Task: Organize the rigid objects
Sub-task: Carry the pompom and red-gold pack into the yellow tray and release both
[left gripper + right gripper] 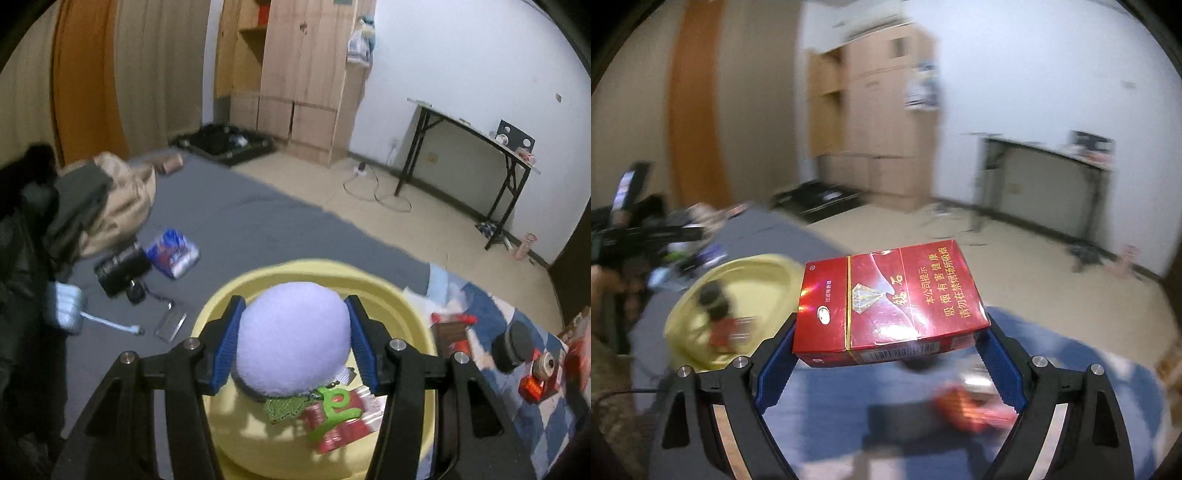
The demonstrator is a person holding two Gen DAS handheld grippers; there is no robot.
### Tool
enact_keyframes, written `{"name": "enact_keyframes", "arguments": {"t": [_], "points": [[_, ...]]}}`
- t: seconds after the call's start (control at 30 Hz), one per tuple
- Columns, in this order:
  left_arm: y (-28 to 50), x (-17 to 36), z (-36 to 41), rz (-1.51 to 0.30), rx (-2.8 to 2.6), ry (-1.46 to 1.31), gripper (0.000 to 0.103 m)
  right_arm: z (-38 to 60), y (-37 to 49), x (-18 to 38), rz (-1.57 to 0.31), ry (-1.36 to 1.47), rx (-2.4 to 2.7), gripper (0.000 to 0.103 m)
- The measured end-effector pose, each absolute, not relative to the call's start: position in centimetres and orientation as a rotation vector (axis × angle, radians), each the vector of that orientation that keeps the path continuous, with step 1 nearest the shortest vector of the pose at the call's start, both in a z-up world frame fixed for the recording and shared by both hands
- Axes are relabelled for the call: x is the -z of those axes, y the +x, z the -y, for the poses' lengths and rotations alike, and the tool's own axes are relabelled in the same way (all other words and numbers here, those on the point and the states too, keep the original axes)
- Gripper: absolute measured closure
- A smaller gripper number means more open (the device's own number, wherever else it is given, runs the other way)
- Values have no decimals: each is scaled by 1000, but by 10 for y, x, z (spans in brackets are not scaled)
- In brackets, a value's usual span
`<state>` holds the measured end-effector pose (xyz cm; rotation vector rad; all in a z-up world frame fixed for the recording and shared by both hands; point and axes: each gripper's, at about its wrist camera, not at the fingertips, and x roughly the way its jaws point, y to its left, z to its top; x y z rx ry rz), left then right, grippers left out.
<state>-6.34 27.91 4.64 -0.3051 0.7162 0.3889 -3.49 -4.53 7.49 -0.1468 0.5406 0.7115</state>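
In the left wrist view my left gripper [293, 341] is shut on a lilac plush ball [291, 336] with green felt trim, held just over a yellow basin [391, 295]. A red packet [343, 421] lies in the basin beneath it. In the right wrist view my right gripper [892, 354] is shut on a red cigarette box [886, 302], its blue pads [1001, 365] against the box's two ends. The box hangs above the blue bedding, right of the yellow basin [683, 317], which holds a dark object and a red packet.
On the grey sheet lie a blue-and-white pack [171, 253], a black case [120, 267], a light blue brush [70, 306] and a clear phone cover [170, 325]. Red boxes and a black puck [515, 345] sit on the checked blanket. A folding table [476, 147] and wardrobe [295, 81] stand behind.
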Motion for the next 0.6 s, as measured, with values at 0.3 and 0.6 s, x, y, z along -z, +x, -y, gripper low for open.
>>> {"name": "enact_keyframes", "arguments": {"t": [0.3, 0.6], "points": [[-54, 12, -320, -800, -370, -502, 47, -123, -31, -13, -771, -365, -987, 13], [-45, 21, -314, -797, -376, -499, 46, -184, -17, 17, -878, -434, -996, 13]]}}
